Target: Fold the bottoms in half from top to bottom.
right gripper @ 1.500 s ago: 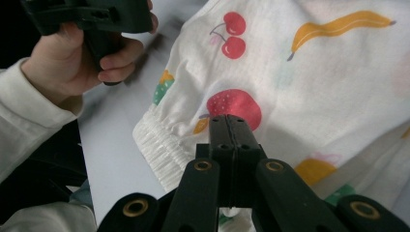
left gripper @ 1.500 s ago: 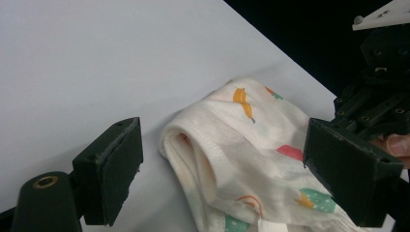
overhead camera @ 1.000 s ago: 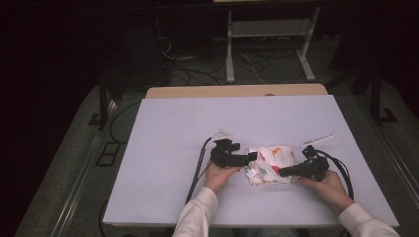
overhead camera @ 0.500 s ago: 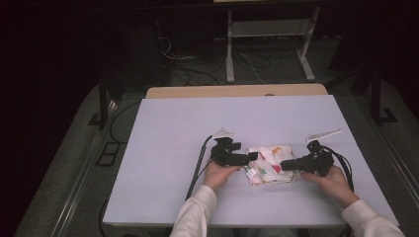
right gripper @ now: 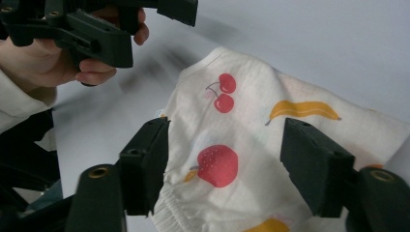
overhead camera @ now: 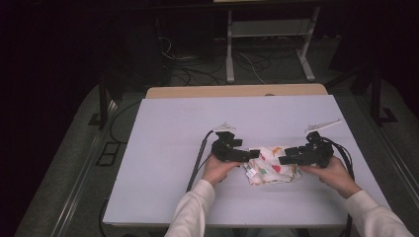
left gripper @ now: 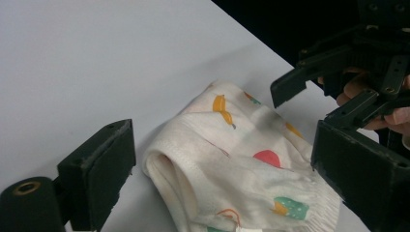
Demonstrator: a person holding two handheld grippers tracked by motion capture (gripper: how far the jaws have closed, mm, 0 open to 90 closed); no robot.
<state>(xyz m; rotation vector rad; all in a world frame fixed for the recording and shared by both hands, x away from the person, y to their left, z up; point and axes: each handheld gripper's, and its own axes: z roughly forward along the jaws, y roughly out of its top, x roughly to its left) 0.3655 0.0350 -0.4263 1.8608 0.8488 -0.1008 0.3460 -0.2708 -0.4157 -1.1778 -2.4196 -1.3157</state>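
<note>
Lying folded on the white surface [overhead camera: 163,148], a fruit-print cloth [overhead camera: 271,165] sits between the left gripper [overhead camera: 252,154] and right gripper [overhead camera: 284,161]; both jaws open, the right's just widened.

White sleeves [overhead camera: 195,210]; black two-jaw tongs [overhead camera: 255,154], brass-ringed screw holes, black trailing cables

This looks like a lab or recording room, dim all round. Beyond the right gripper [overhead camera: 288,159], past the far edge of the white-covered table [overhead camera: 163,148], loose cables [overhead camera: 247,61] sprawl over the grey floor [overhead camera: 74,163] around the metal legs of a stand [overhead camera: 230,49].
</note>
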